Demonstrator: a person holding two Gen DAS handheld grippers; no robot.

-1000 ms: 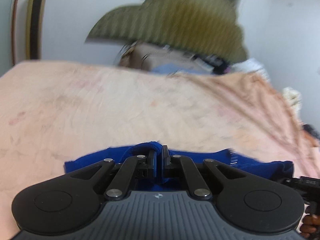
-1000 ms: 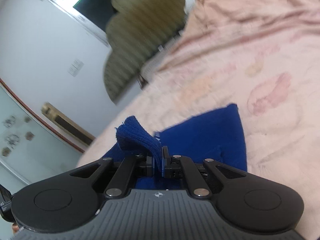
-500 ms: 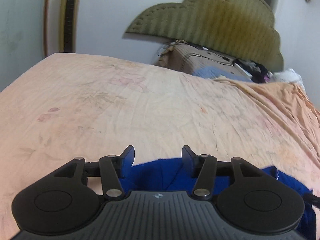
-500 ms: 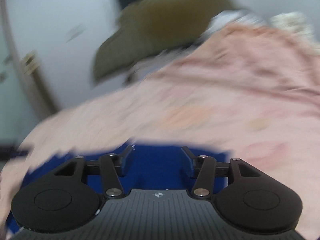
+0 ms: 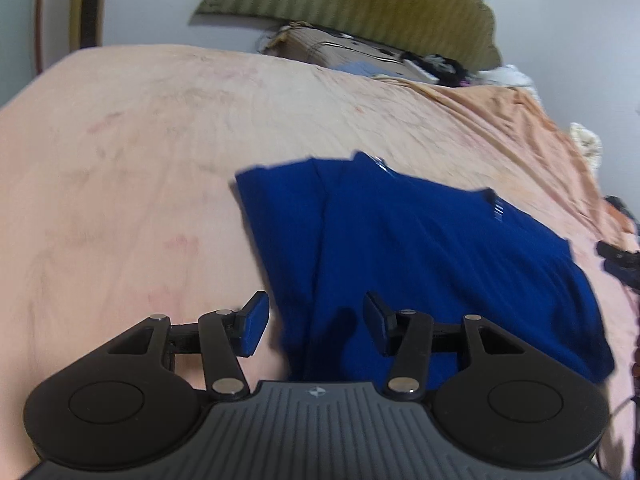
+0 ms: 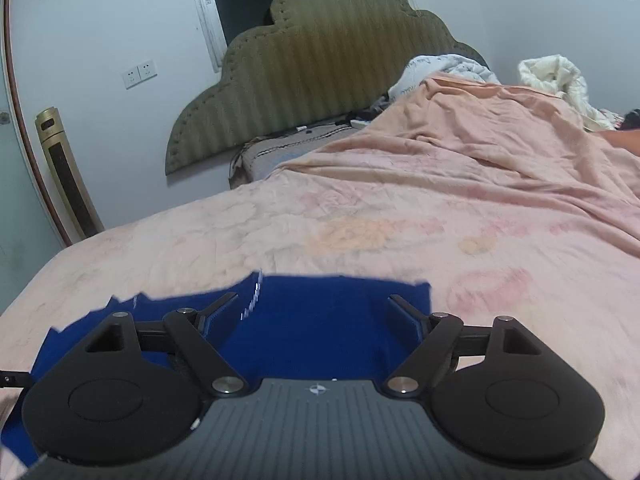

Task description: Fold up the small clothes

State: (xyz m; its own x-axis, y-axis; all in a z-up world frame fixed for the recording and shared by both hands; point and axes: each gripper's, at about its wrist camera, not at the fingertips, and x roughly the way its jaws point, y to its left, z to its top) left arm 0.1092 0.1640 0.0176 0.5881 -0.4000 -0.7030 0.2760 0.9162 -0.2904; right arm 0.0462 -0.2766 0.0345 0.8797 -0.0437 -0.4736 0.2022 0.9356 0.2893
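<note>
Two grippers were in my hands, and both stood released over the bed. My left gripper [image 5: 316,326] had its jaws parted, with nothing pressed between its pads; they had just been opening, away from the cloth they had pinched. One blue pad [image 5: 253,329] hung over the pink bedsheet [image 5: 132,168], the other over the blue garment [image 5: 420,256], whose near left edge ran up between them. The garment lay flat on the sheet, to the right of centre in my left view, with a fold line running down it from its far edge. A small light mark showed near its far right corner.

My right gripper [image 6: 314,312] was spread wider, jaws empty, having just been opening as well. Below and between its fingers the same blue garment [image 6: 316,320] lay on the pink sheet [image 6: 400,208], its far edge straight across, a short row of pale stitches near the left finger.

Beyond the sheet stood an olive headboard [image 6: 320,64] against the wall, with white bedding [image 6: 556,76] bunched at the far right and a tall gold fan [image 6: 64,172] at the left.
</note>
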